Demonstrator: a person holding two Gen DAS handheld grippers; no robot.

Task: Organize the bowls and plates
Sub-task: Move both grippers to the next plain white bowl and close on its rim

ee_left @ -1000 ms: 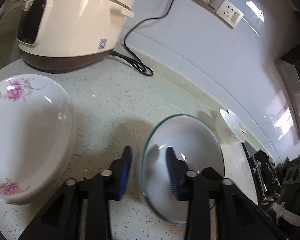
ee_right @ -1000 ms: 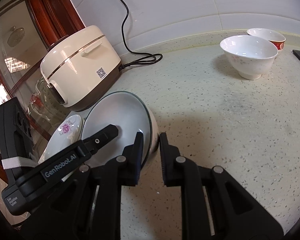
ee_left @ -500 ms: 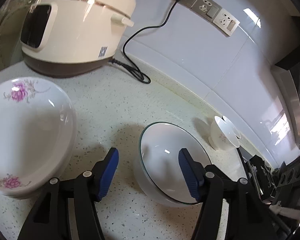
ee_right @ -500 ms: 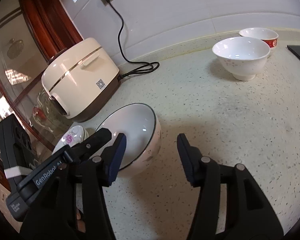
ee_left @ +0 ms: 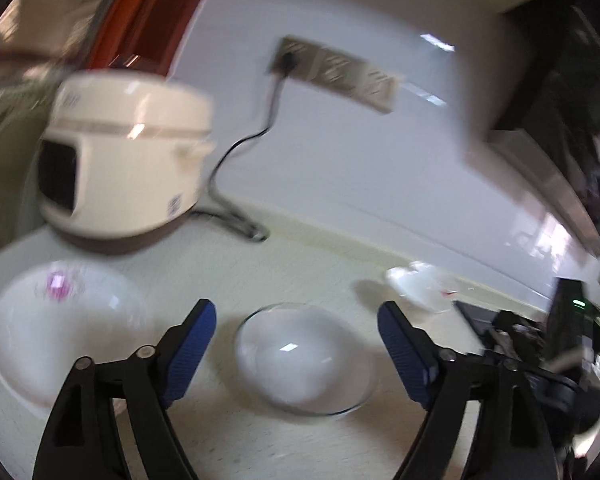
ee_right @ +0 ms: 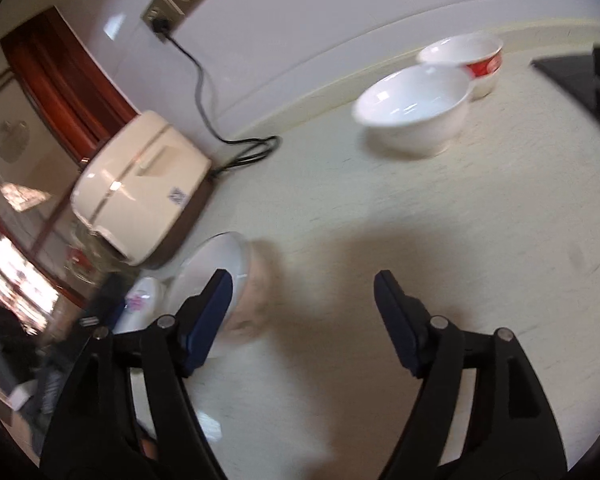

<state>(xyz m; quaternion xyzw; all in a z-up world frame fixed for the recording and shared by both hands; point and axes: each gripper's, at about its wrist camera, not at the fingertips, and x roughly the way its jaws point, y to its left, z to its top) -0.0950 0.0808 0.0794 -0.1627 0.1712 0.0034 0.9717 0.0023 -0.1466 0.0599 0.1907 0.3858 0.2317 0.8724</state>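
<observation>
A white bowl with a dark rim (ee_left: 304, 360) sits on the speckled counter, also seen as the bowl (ee_right: 216, 256) in the right wrist view. My left gripper (ee_left: 296, 312) hovers above and behind it. Its jaws are opening wide and the pads are clear of the bowl. My right gripper (ee_right: 302, 278) is also opening, with only bare counter between its fingers; the bowl lies just beyond its left finger. A flowered plate (ee_left: 60, 336) lies to the left of the bowl, visible too as the plate (ee_right: 140, 300). A plain white bowl (ee_right: 416, 112) and a red-patterned bowl (ee_right: 476, 60) stand far right.
A cream rice cooker (ee_left: 128, 160) stands at the back left, its black cord (ee_left: 228, 184) running up to wall sockets (ee_left: 332, 68). A black stove edge (ee_right: 572, 68) borders the counter on the right. Both views are blurred by motion.
Both grippers have let go of the dark-rimmed bowl's rim and spread their jaws. They have drawn back from it, the left one rising. The bowl now rests flat on the counter.
</observation>
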